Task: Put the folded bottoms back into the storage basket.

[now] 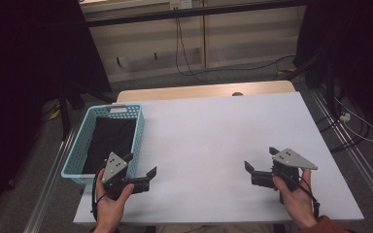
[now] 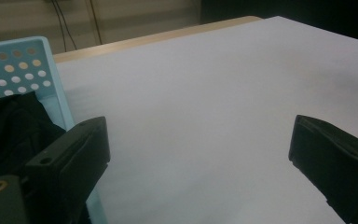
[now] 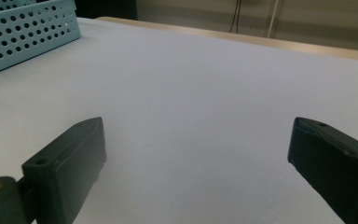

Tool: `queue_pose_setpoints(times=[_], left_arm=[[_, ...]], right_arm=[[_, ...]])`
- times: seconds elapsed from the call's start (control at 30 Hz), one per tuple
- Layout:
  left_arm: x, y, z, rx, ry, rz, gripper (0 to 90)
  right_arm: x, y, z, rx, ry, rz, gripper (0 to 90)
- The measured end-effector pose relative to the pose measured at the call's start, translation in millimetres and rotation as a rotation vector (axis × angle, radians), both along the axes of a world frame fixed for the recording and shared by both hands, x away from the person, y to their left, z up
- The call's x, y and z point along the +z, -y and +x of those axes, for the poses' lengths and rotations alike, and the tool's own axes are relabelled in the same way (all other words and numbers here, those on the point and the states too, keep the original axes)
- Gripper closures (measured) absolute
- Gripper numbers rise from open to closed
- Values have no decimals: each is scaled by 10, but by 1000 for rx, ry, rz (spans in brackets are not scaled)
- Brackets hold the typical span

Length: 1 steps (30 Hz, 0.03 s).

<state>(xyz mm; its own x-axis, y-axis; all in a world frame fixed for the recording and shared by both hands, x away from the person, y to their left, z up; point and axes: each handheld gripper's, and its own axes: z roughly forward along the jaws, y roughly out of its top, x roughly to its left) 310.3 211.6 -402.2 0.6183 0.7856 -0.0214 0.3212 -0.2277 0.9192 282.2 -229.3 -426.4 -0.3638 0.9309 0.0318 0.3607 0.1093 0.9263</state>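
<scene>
While both jaws sit spread and empty, left gripper (image 1: 140, 169) right beside the perforated light-blue plastic basket (image 1: 76, 145) holding dark black cloth (image 1: 108, 141), it'll probably bump that basket's wall when reaching in.

The basket (image 1: 137, 127) looks like perforated light-blue plastic (black cloth (image 1: 108, 143) inside), on a smooth matt white table (image 1: 213, 131).

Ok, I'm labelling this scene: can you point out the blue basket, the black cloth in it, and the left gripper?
blue basket (image 1: 138, 127): high view, right wall.
black cloth (image 1: 108, 141): high view, middle of the fabric.
left gripper (image 1: 140, 166): high view, midway between its open jaws.
</scene>
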Motion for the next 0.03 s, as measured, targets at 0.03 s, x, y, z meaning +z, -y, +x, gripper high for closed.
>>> queue_pose_setpoints(times=[0.03], left_arm=[[-2, 7, 1, -1, -1, -2, 53]], right_arm=[[2, 1, 10, 1, 2, 7, 44]])
